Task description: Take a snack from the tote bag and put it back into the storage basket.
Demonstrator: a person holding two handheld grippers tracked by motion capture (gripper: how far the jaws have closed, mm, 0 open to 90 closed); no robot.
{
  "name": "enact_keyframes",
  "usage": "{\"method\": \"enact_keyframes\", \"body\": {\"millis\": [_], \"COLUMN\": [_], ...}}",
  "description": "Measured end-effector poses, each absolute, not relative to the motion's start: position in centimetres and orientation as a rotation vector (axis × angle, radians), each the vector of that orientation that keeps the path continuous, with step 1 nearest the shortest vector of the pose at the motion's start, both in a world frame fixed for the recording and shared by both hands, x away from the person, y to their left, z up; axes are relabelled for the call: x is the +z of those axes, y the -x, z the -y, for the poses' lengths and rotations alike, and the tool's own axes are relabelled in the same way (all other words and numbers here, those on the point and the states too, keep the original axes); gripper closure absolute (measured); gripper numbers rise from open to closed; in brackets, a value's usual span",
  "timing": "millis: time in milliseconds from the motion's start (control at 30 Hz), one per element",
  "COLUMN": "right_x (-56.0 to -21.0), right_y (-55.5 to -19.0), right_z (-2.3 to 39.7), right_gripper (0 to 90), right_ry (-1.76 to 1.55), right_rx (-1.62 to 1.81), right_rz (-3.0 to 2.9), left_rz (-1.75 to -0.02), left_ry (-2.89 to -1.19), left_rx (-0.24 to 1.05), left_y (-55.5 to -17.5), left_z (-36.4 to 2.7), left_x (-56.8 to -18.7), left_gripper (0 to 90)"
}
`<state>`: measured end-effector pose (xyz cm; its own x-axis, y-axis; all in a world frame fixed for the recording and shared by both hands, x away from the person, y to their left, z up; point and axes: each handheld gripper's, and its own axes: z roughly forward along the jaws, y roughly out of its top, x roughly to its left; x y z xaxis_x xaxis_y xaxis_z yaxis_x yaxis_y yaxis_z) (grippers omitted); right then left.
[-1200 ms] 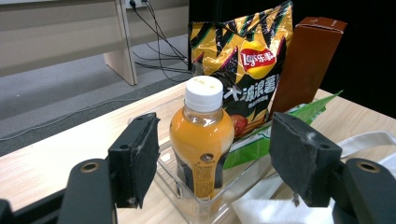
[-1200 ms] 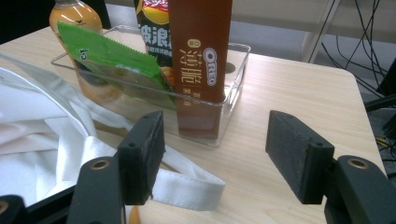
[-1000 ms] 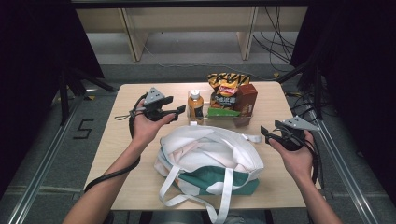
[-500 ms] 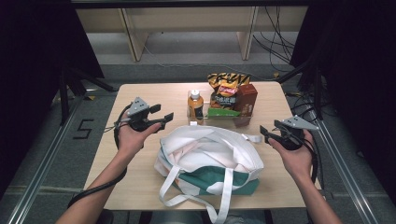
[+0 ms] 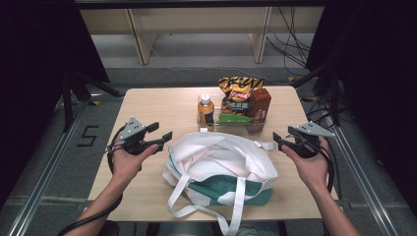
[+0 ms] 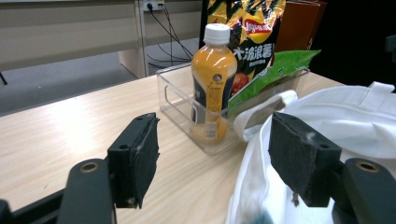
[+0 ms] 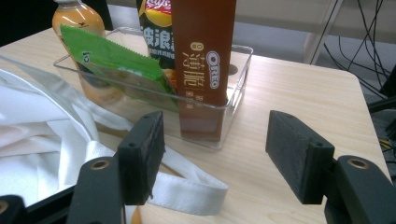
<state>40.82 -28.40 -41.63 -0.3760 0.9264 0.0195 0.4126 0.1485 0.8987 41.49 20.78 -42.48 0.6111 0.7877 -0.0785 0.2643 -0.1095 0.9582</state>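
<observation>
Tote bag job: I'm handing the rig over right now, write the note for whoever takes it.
Left gripper: open, holding nothing, at the left rim of the tote bag.
Right gripper: open, holding nothing, off the bag's right side, near a loose strap.
Things: the bag lies mouth open at table centre. Behind it, the clear bin holds the juice bottle, chip bag, green packet and brown Oreo box.
Done: nothing looks packed yet.
Left: probably hold the bag open and load the snacks.
</observation>
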Motion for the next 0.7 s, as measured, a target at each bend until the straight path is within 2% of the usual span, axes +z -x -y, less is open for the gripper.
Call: {"method": "enact_keyframes", "body": {"millis": [333,700], "right_x": [-41.7,-41.9], "right_y": [-41.0,-41.1], "right_z": [28.3,28.7], "right_gripper": [37.9,37.6], "right_ry": [-1.249,-1.272], "right_rx": [1.194,1.207], "right_rz": [-1.88,-1.891], "left_rz": [-0.927,-0.944], "left_ry": [-1.63,-1.595], "left_rx": [0.556,0.546], "left_y": [-39.5,-39.1], "left_z": [-22.3,-22.1], "left_x": [-44.3,-44.7], "left_gripper": [33.0,31.2]}}
